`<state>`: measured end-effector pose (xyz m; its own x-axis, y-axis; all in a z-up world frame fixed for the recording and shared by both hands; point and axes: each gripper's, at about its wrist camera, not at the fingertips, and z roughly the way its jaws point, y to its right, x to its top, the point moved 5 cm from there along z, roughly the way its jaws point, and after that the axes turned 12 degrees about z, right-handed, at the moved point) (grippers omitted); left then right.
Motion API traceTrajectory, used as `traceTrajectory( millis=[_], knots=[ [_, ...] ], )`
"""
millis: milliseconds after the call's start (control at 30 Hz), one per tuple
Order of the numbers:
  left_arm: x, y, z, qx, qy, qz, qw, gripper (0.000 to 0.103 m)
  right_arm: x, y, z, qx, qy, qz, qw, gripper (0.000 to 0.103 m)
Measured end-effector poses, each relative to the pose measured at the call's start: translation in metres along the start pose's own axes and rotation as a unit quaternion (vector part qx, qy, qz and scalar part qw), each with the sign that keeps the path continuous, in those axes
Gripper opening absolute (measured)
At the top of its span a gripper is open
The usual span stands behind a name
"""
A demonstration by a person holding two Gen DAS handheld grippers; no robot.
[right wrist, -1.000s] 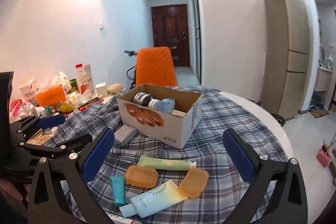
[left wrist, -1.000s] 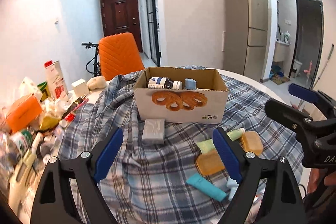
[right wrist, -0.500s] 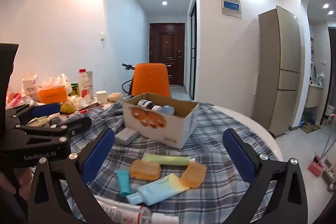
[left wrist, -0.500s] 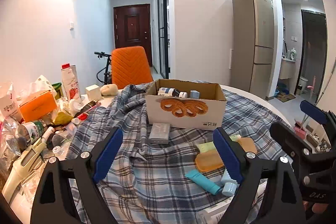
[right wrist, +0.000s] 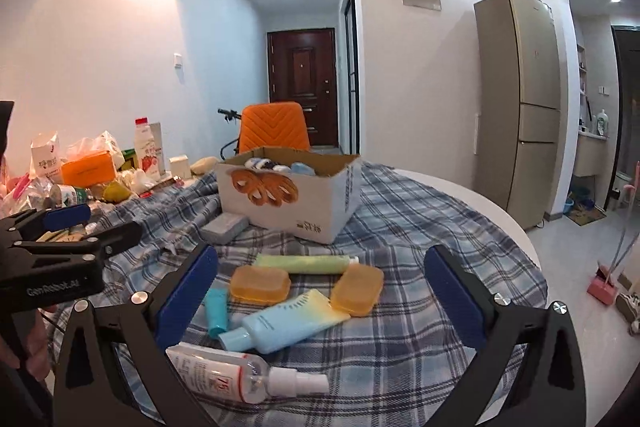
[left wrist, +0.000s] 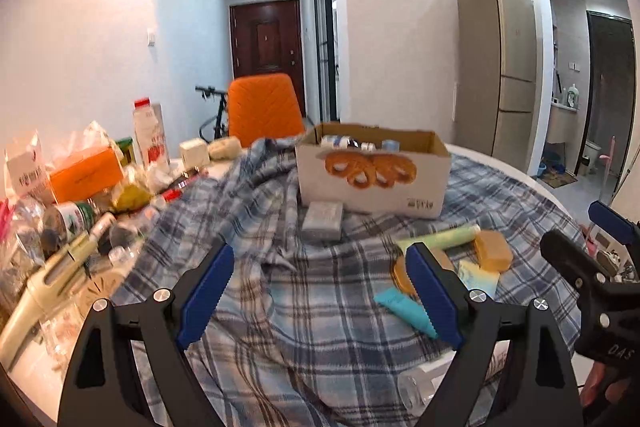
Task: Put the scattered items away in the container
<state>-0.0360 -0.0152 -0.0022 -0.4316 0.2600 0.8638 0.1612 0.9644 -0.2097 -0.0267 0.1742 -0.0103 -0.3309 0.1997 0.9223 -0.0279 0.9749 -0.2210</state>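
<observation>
A cardboard box printed with pretzels stands on the plaid cloth and holds a few bottles. In front of it lie a grey bar, a green tube, two orange soaps, a small teal tube, a blue-yellow tube and a clear spray bottle. My right gripper hovers open over these items, nothing between its pads. My left gripper is open above bare cloth, left of the teal tube; the box is beyond it.
A heap of clutter fills the table's left side: an orange box, a milk carton, bottles and bags. An orange chair stands behind the table. The round white table edge curves at right, with a fridge beyond.
Both grippers have pulled back from the box and dropped lower. The spray bottle has come into the right wrist view at the near edge. Neither gripper's jaws changed.
</observation>
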Motion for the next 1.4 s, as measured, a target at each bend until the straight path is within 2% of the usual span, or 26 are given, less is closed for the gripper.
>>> traceTrajectory(
  millis=[300, 567, 800, 1233, 1400],
  knots=[
    [-0.01, 0.001, 0.005, -0.006, -0.007, -0.009, 0.9999, 0.09, -0.013, 0.012, 0.003, -0.007, -0.015, 0.015, 1.0, 0.103],
    [-0.022, 0.004, 0.012, -0.005, -0.026, -0.01, 0.9996, 0.09, -0.021, 0.008, 0.006, -0.004, -0.026, 0.011, 1.0, 0.103],
    [-0.023, 0.001, 0.013, -0.014, -0.023, -0.026, 0.9993, 0.09, -0.023, 0.006, 0.004, 0.001, -0.026, 0.011, 1.0, 0.103],
    [-0.029, -0.003, 0.016, -0.004, -0.034, -0.034, 0.9988, 0.09, -0.028, 0.003, 0.005, 0.006, -0.035, 0.008, 0.999, 0.103],
    [-0.029, 0.0, 0.017, 0.002, -0.035, -0.02, 0.9992, 0.09, -0.029, 0.002, 0.008, 0.006, -0.039, 0.007, 0.999, 0.103]
  ],
)
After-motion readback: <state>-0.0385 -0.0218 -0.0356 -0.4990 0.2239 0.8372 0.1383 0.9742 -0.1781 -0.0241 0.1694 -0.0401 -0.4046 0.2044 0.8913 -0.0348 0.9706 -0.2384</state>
